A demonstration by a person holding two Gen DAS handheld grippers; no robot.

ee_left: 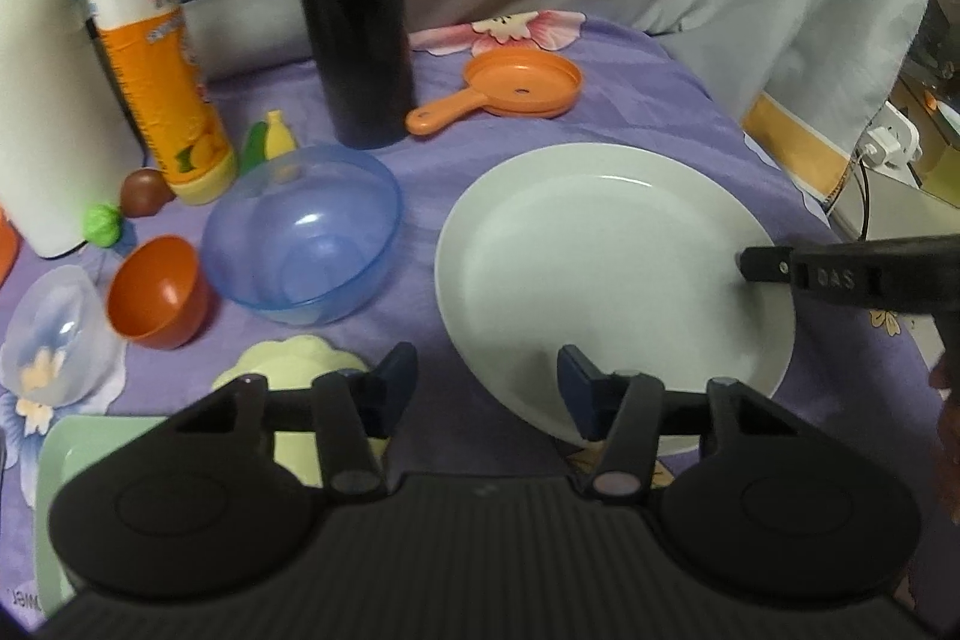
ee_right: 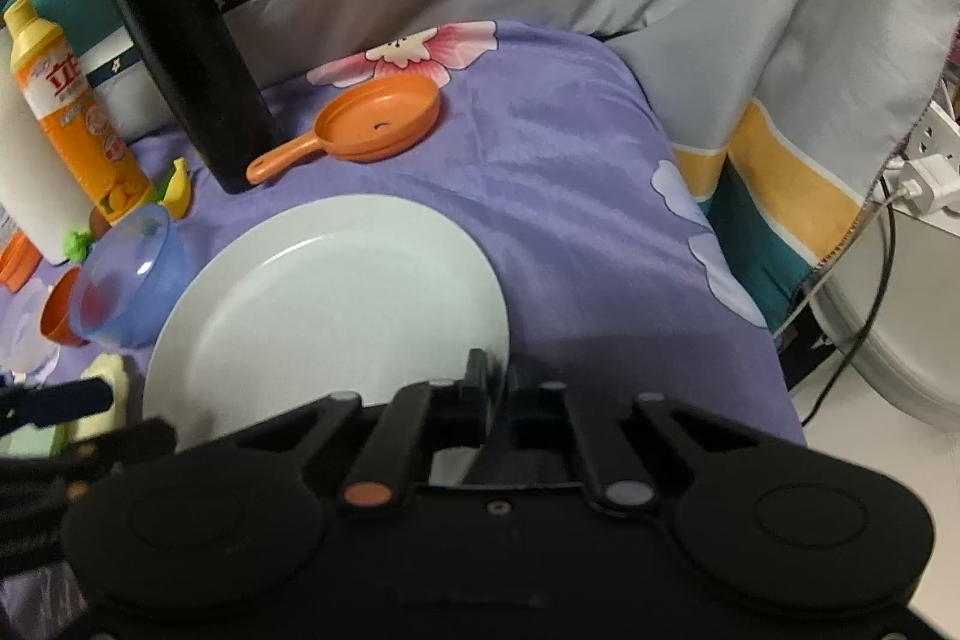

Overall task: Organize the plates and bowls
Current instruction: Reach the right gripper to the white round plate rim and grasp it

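**Gripping the pale plate at its right edge**

Covering the whole table is a purple flowered cloth, and on it, right of centre, lies the largest dish, a pale green-white plate. The right gripper has its jaws pinched together on the plate's right rim; in the left wrist view its finger reaches in from the right and lies over that same rim. The left gripper hangs at the plate's near-left edge with its jaws partly apart: its right finger overlaps the plate's near rim, its left finger stands over the cloth, and nothing is pressed between them.

Behind the plate a tall black flask stands upright, with an orange-and-yellow detergent bottle to its left and a white cylinder further left still. A clear blue bowl sits just left of the plate, apart from it. A pale green tray shows at the lower left, beside a cream scalloped dish. A clear small bowl and a small orange bowl lie left of the blue one. An orange toy pan rests beyond the plate, near the flask. Smallest are a yellow-green toy, a brown ball and a green lump by the bottle's foot.
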